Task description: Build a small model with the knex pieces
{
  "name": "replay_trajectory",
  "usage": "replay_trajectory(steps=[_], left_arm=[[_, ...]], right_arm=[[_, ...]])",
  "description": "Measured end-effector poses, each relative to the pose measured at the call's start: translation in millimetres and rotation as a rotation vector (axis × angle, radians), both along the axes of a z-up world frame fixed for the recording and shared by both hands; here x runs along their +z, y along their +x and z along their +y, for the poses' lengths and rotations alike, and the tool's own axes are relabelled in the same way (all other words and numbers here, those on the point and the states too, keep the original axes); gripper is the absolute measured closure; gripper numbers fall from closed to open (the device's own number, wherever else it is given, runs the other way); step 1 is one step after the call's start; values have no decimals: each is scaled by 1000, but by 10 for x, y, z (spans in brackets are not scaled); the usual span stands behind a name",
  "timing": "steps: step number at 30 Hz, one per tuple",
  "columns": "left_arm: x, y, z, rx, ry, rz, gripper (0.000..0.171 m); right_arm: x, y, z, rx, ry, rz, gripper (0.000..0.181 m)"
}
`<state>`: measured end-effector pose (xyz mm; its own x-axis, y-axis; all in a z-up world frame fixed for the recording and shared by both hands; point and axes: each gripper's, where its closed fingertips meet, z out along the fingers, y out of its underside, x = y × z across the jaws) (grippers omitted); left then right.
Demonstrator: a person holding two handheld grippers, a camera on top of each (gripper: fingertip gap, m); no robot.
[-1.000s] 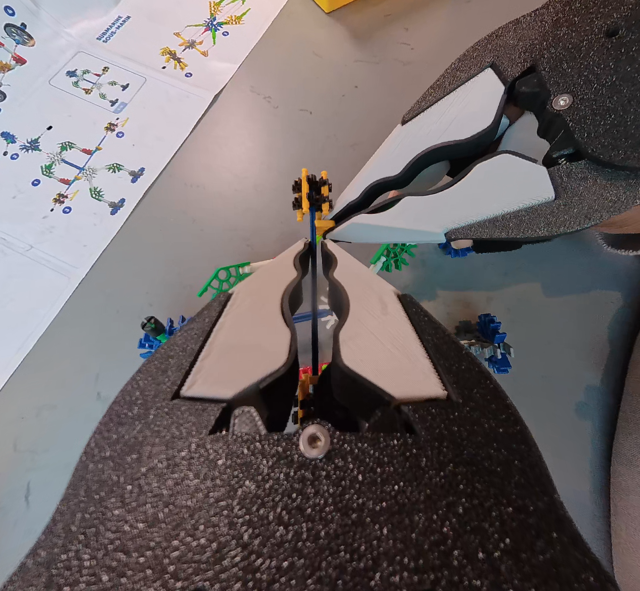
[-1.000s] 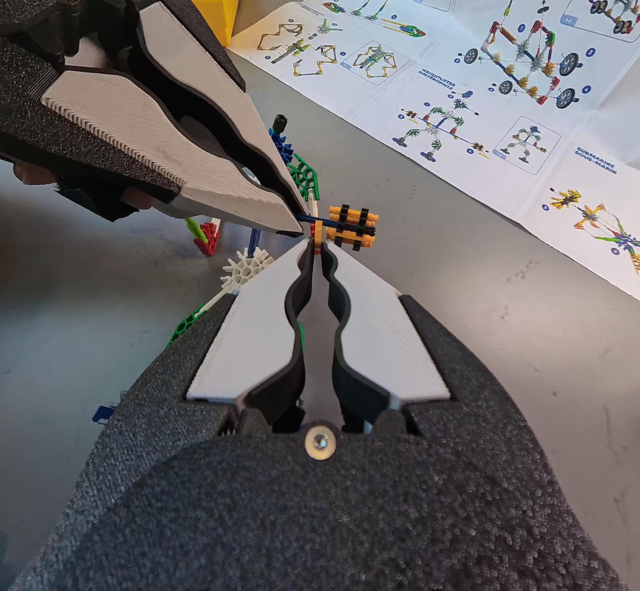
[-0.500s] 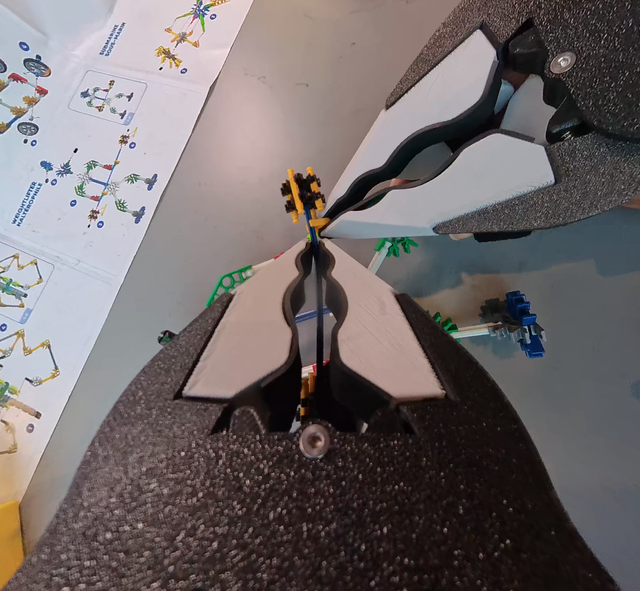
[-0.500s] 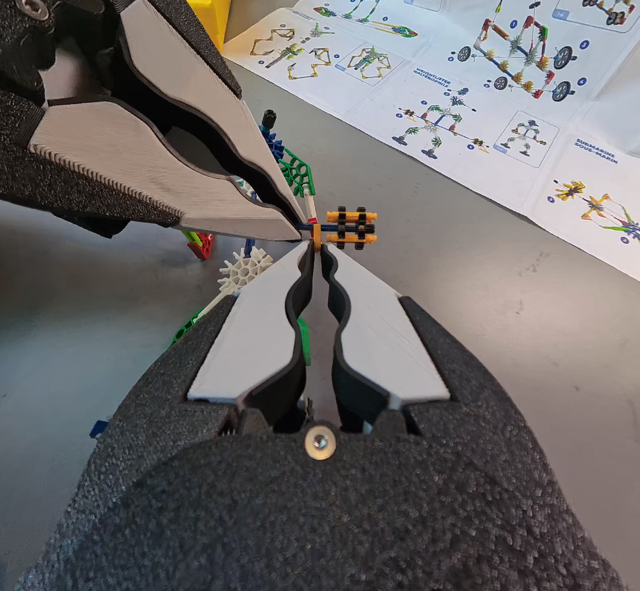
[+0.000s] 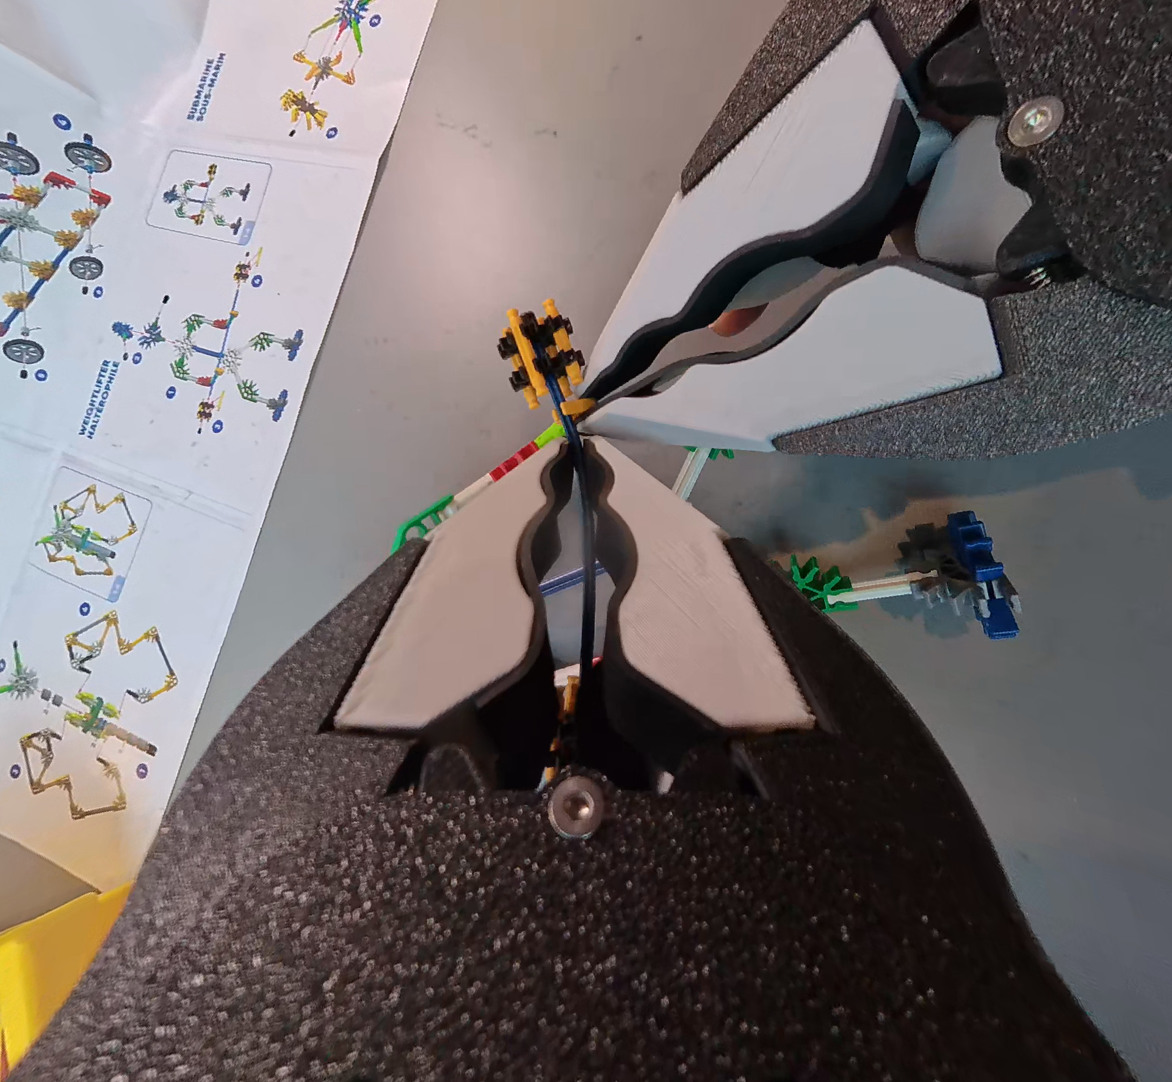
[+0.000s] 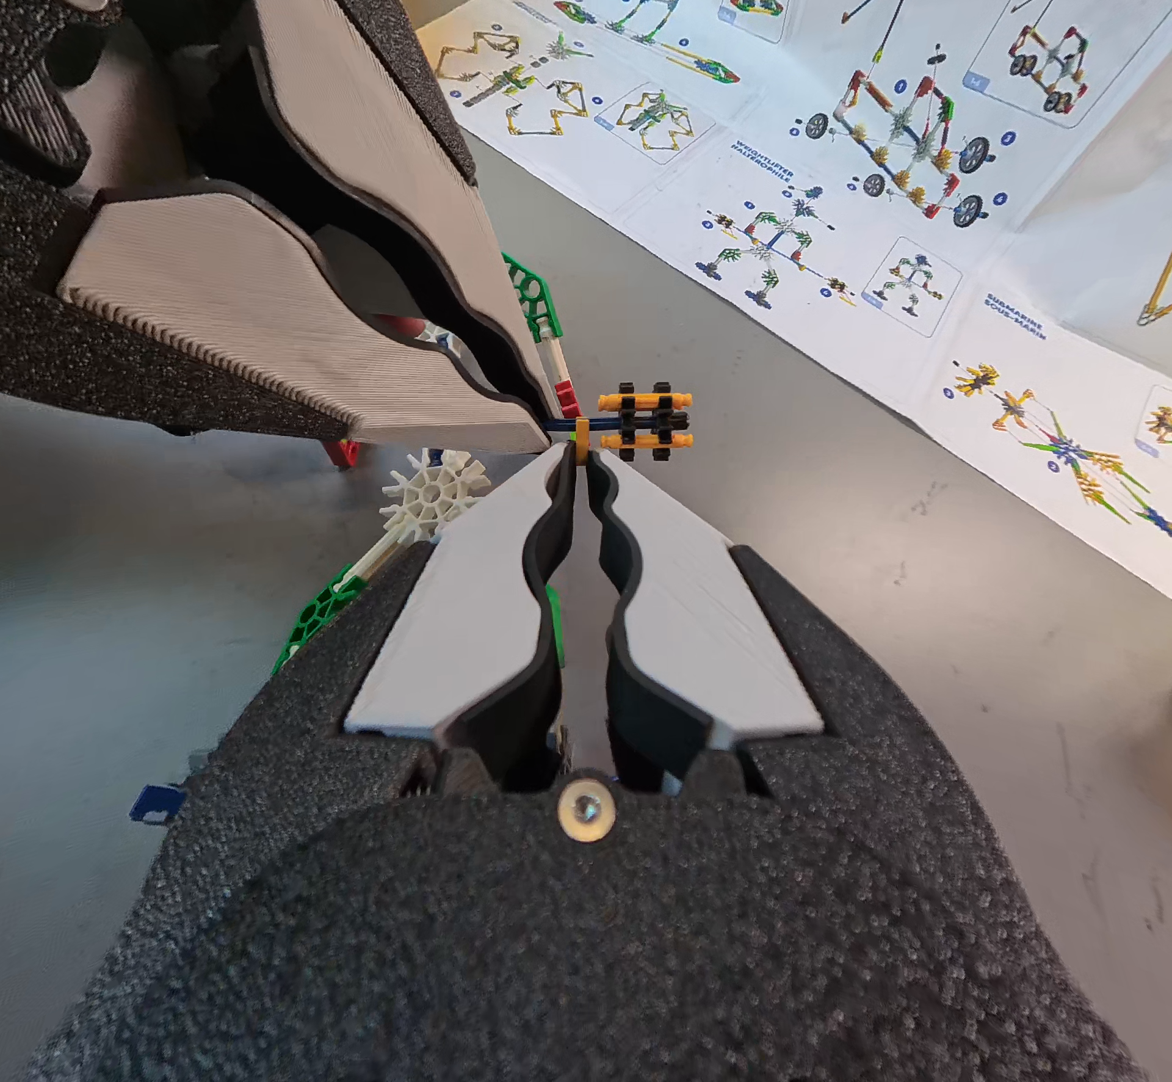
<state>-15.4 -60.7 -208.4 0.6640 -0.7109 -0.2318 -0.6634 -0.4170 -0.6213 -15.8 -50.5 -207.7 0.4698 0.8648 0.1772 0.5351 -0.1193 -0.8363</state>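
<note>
A construction-toy model of rods and connectors is held between both grippers above a grey table (image 5: pixel 444 195). My left gripper (image 5: pixel 574 449) is shut on a thin dark blue rod (image 5: pixel 588 557) that runs back between its fingers. At the rod's far end sits a yellow-and-black cluster (image 5: pixel 539 350). My right gripper (image 6: pixel 577 454) is shut on a small yellow clip (image 6: pixel 580 435) on the same rod, just before the cluster (image 6: pixel 647 420). The two gripper tips nearly touch. The right gripper (image 5: pixel 586 414) shows at the upper right of the left view, the left gripper (image 6: pixel 539 425) at the upper left of the right view.
The model's other parts hang below: a green connector (image 5: pixel 418 528), a blue and grey end piece (image 5: pixel 964 569) and a white snowflake connector (image 6: pixel 434 493). A folded instruction sheet (image 5: pixel 190 227) lies on the table and also shows in the right view (image 6: pixel 888 131). A yellow box (image 5: pixel 38 956) is close by. Left and right tips are no more than a few centimetres apart.
Both grippers stayed shut on the rod and clip. The left view swung round: the yellow box left its top edge and now shows at the bottom left. More of the sheet is in view.
</note>
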Motion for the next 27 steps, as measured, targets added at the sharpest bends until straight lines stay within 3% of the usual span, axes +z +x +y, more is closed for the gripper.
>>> replay_trajectory(steps=[16,21,27], left_arm=[[-5,-17,-88,-74,-41,33,169],[-1,-18,-135,-102,-87,-34,169],[144,-94,-82,-50,-86,-208,168]], right_arm=[[21,-32,-72,109,182,-72,181],[35,-49,-109,178,249,-108,181],[127,-109,-94,200,174,19,179]])
